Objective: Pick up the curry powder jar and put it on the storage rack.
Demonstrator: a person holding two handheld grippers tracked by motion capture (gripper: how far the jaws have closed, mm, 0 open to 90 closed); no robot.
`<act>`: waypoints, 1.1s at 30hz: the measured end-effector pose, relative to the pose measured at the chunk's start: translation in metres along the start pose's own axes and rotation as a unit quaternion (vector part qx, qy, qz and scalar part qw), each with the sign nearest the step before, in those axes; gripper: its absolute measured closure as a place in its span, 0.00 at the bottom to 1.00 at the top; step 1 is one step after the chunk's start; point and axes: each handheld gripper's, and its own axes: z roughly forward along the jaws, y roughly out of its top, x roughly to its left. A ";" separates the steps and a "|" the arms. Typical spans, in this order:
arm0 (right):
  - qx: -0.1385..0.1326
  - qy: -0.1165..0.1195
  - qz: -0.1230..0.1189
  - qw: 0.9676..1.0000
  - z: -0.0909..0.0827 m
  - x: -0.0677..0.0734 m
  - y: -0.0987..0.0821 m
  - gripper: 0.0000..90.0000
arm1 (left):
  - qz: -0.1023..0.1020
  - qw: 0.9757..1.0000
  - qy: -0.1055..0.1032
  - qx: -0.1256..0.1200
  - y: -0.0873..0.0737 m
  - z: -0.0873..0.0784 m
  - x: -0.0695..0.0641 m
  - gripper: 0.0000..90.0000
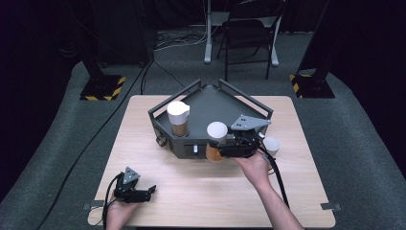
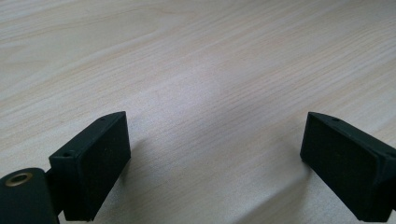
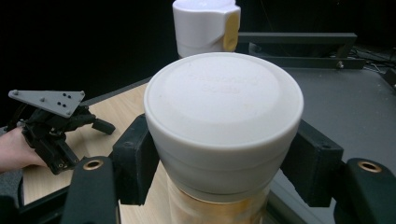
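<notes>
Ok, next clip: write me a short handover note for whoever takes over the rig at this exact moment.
Right gripper: shut on a white-lidded jar with brownish contents, held upright at the front edge of the grey tray.
Left gripper: open, holding nothing, low over the table near its front left corner.
Done: a second lidded jar already stands on the tray's left side.
Also there: a small white cup-like thing on the table beside the right gripper.
Left: probably set the held jar on the tray and release it; the white thing may follow.
</notes>
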 end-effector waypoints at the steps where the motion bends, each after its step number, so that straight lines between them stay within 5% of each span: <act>1: -0.001 -0.001 0.000 1.000 0.000 -0.001 0.002 0.37 | 0.000 1.000 0.000 0.000 0.000 0.000 0.000 0.09; 20: -0.002 -0.031 0.005 1.000 0.025 -0.016 0.034 0.37 | 0.000 1.000 0.000 0.000 0.000 0.000 0.000 0.09; 33: -0.003 -0.059 0.027 0.998 0.045 -0.028 0.038 0.37 | 0.001 1.000 -0.001 0.000 0.000 0.000 0.000 0.09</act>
